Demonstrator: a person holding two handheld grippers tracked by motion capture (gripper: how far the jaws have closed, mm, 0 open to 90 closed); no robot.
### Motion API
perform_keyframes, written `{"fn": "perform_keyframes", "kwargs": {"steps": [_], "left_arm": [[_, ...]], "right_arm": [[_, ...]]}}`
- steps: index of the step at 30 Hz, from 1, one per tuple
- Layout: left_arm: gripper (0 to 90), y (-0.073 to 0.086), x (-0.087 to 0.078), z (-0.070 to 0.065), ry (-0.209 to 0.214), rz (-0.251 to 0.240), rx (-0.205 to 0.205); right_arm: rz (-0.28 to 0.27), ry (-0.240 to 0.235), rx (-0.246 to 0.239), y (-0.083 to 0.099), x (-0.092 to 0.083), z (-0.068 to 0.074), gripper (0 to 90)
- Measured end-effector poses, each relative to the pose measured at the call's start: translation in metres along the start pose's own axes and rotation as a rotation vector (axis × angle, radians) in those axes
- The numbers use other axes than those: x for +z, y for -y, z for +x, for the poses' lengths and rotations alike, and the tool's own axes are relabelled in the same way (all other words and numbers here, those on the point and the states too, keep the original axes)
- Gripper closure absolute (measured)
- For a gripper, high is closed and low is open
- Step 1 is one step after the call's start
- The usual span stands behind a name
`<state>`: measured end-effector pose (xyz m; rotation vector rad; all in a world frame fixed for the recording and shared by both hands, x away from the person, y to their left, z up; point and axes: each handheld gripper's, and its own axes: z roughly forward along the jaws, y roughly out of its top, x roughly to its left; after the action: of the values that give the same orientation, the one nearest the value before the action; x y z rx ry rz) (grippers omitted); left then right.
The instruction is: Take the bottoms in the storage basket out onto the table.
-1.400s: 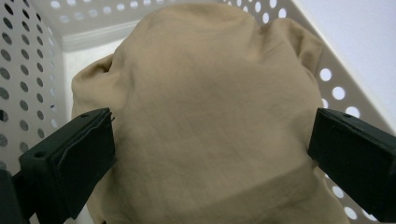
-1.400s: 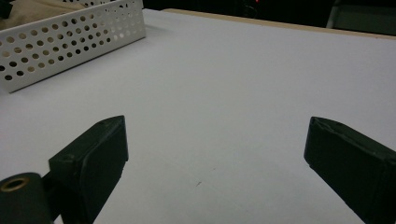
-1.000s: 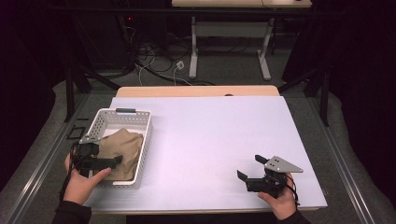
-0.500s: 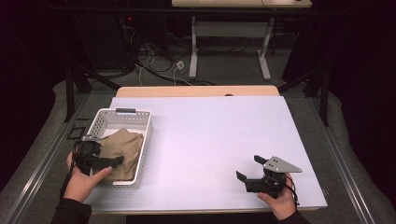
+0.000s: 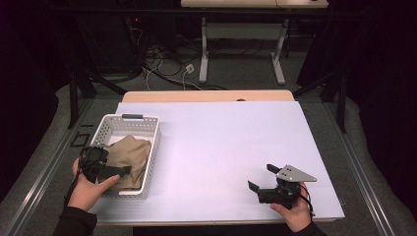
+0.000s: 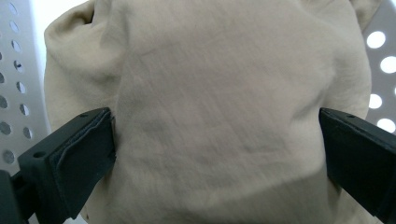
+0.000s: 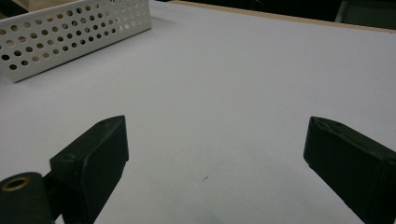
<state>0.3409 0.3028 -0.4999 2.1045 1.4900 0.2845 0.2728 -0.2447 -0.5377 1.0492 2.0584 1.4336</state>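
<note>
A crumpled beige cloth (image 5: pixel 129 153) lies in a white perforated basket (image 5: pixel 155 142) at the table's front left. My left gripper (image 5: pixel 123 170) reaches into the basket from its near left side. In the left gripper view its black jaws stand wide apart on either side of a bulge of the cloth (image 6: pixel 224 70), and their inner faces just meet the fabric's edges. My right gripper (image 5: pixel 262 177) rests near the front right edge of the table. It stands open with only bare table between its fingers (image 7: pixel 100 154).
The white table top (image 5: pixel 226 142) stretches between the two hands. The basket's holed side wall (image 7: pixel 70 32) shows far off to the left in the right gripper view. Cables and desk legs lie on the floor beyond the table's far edge.
</note>
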Motion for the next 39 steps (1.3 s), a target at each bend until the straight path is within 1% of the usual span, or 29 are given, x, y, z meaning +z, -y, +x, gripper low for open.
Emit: {"fn": "perform_keyframes", "kwargs": {"steps": [2, 9, 13, 19, 22, 23, 26, 32, 39], "left_arm": [[0.0, -0.0003, 0.0005, 0.0008, 0.002, 0.003, 0.001], [0.0, -0.0014, 0.0026, 0.0031, 0.011, 0.028, -0.019], [0.0, -0.0016, 0.0039, 0.0040, 0.013, 0.038, -0.017], [0.0, -0.0016, 0.0057, 0.0044, 0.018, 0.049, -0.028], [0.0, -0.0015, 0.0065, 0.0046, 0.017, 0.054, -0.026], [0.1, -0.0013, 0.0068, 0.0042, 0.017, 0.056, -0.033], [0.3, -0.0015, 0.0074, 0.0050, 0.018, 0.068, -0.027], [0.5, -0.0014, 0.0091, 0.0045, 0.016, 0.083, -0.040], [6.7, -0.0007, 0.0084, 0.0051, 0.016, 0.083, -0.041]], "right_arm": [[0.001, 0.000, -0.001, 0.0000, 0.0001, 0.0000, 6.4], [0.007, -0.003, -0.003, 0.0001, 0.0002, 0.0007, 6.6], [0.009, -0.004, -0.009, 0.0002, 0.0005, 0.0011, 6.7], [0.012, -0.009, -0.010, 0.0004, 0.0011, 0.0015, 6.8], [0.014, -0.009, -0.005, 0.0005, 0.0013, 0.0019, 7.3], [0.015, -0.009, -0.005, 0.0006, 0.0013, 0.0020, 7.4], [0.015, -0.011, -0.010, 0.0007, 0.0019, 0.0020, 8.2], [0.014, -0.011, -0.011, 0.0008, 0.0023, 0.0024, 8.5], [0.011, -0.010, -0.010, 0.0009, 0.0024, 0.0024, 8.5]]}}
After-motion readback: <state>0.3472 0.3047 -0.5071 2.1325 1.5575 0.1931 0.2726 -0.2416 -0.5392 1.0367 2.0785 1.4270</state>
